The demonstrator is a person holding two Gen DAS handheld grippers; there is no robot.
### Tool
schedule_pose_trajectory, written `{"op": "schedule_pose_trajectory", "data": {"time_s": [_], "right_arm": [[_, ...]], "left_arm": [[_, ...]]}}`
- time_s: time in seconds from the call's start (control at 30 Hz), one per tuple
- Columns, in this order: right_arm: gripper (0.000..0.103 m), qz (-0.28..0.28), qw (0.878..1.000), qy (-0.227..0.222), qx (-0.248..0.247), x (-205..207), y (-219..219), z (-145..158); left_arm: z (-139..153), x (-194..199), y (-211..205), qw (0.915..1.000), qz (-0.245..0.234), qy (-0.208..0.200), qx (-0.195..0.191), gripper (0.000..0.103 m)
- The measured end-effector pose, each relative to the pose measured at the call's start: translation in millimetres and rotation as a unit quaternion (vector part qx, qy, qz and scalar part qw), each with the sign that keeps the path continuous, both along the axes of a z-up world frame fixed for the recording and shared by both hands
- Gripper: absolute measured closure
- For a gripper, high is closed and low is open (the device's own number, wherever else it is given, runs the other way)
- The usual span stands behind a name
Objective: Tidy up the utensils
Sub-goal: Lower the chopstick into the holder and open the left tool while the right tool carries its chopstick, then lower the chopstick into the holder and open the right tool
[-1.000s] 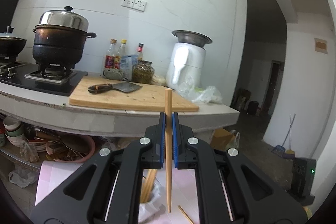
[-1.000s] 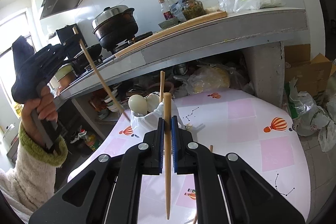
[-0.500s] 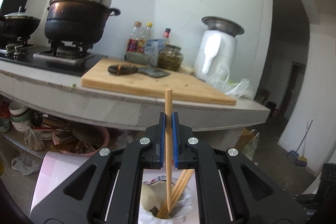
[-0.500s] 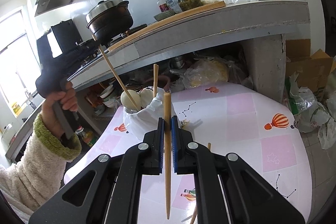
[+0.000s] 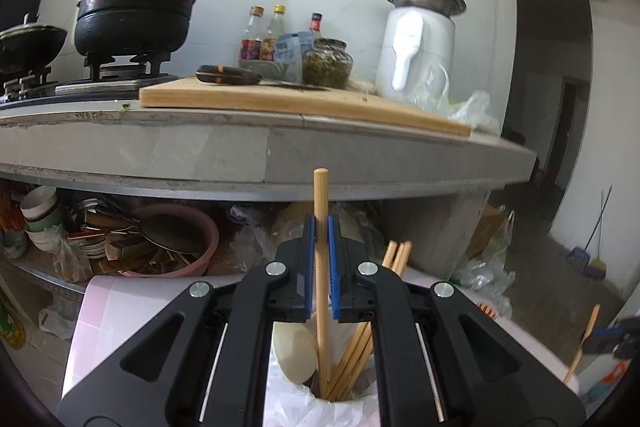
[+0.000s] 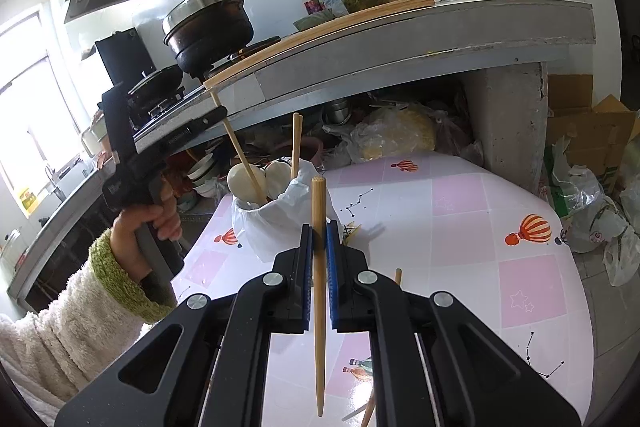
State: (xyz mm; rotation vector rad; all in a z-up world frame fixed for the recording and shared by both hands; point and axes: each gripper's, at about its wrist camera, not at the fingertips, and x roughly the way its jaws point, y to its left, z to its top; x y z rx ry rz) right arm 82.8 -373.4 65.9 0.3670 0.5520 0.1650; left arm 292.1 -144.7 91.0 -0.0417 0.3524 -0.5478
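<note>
My left gripper (image 5: 321, 223) is shut on a wooden chopstick (image 5: 321, 267) whose lower end is down inside the white bag-lined utensil holder (image 5: 320, 407), among other chopsticks (image 5: 360, 343) and a wooden spoon (image 5: 296, 351). In the right wrist view that left gripper (image 6: 216, 115) holds its chopstick (image 6: 244, 163) slanted into the holder (image 6: 276, 223). My right gripper (image 6: 319, 231) is shut on another chopstick (image 6: 319, 291), held upright above the table, to the right of the holder.
The holder stands on a pink patterned table (image 6: 460, 235); loose chopsticks (image 6: 396, 277) lie on it under my right gripper. A concrete kitchen counter (image 6: 400, 47) with pots, cutting board and jars overhangs behind. Bowls and plastic bags sit beneath it.
My left gripper has come down over the holder, and its chopstick's tip has gone from above the table into the holder. My right gripper has stayed nearly still with its chopstick.
</note>
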Motion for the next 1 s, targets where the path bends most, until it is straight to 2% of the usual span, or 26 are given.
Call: {"op": "schedule_pose_trajectory", "data": {"time_s": [0.2,0.5,0.57,0.63,0.73,0.87,1.0], "right_arm": [[0.096,0.002,1.0,-0.003,-0.004,-1.3,2.0,3.1],[0.096,0.001,1.0,-0.007,-0.008,-5.3,3.9,7.4],[0.096,0.0,1.0,-0.008,-0.01,-7.0,4.6,8.8],[0.096,-0.001,1.0,-0.009,-0.011,-8.3,4.7,10.7],[0.096,-0.002,1.0,-0.012,-0.014,-9.8,5.5,13.9],[0.096,0.003,1.0,-0.021,-0.013,-7.1,4.8,23.8],[0.096,0.015,0.999,-0.049,-0.014,1.9,4.4,50.2]], "left_arm": [[-16.5,-2.7,-17.3,0.9989,-0.004,0.007,0.047,0.097],[-37.1,-3.0,-27.4,0.9952,-0.007,0.033,0.092,0.097],[-38.7,-2.2,-27.6,0.9946,-0.007,0.039,0.095,0.09],[-38.6,-2.9,-26.1,0.9948,-0.006,0.041,0.094,0.071],[-35.3,-6.2,-23.1,0.995,-0.001,0.035,0.093,0.056],[-27.5,-16.3,-13.1,0.996,0.007,0.031,0.084,0.047],[-20.0,-33.6,8.1,0.9974,0.016,0.031,0.062,0.041]]}}
